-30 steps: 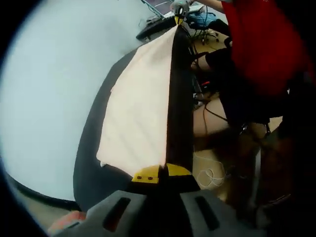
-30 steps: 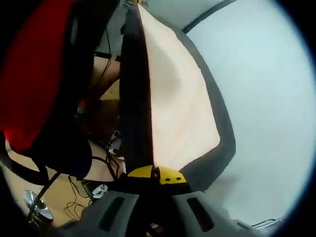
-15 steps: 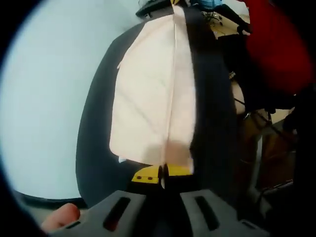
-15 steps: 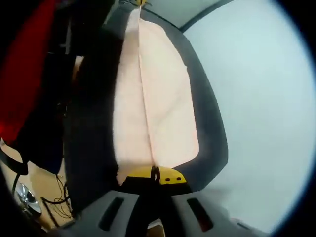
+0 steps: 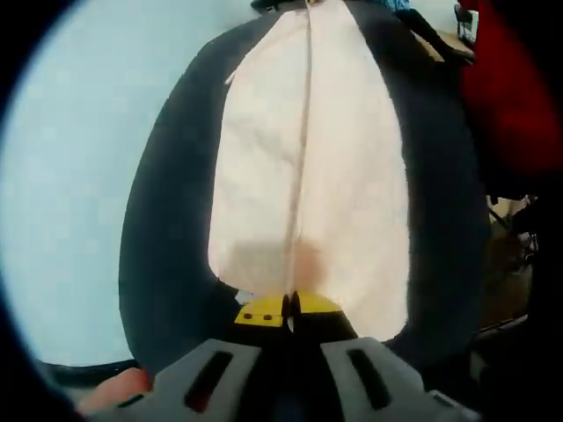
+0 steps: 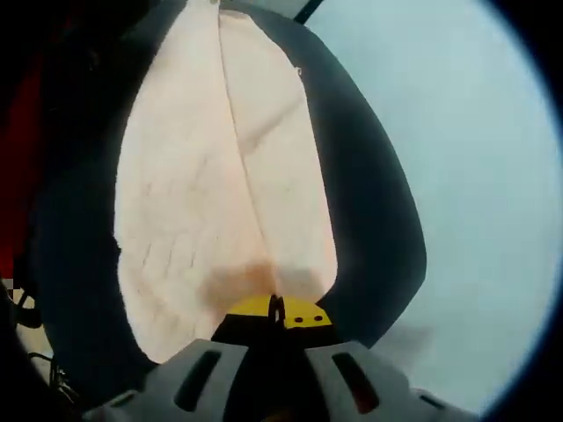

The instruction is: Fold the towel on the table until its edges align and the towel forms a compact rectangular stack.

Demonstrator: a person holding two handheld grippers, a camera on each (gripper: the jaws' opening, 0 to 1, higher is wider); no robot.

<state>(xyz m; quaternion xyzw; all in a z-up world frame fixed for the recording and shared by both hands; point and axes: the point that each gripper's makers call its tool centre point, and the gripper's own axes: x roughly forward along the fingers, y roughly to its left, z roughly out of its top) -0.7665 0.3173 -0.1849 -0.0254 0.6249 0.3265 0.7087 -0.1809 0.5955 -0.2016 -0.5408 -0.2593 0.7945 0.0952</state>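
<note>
A cream towel lies stretched lengthwise over a dark tabletop, with a raised ridge running down its middle. My left gripper is shut on the near end of that ridge, yellow tips together. In the right gripper view the same towel spreads away from me over the dark table. My right gripper is shut on its end of the ridge, at the towel's opposite edge.
A pale blue-white wall or floor lies beyond the table's edge. A person in a red top stands at the table's side. A fingertip shows beside the left gripper's body.
Both views have swung over the table. The towel, held hanging off the table edge a second ago, now lies spread on both sides of the pinched ridge.
</note>
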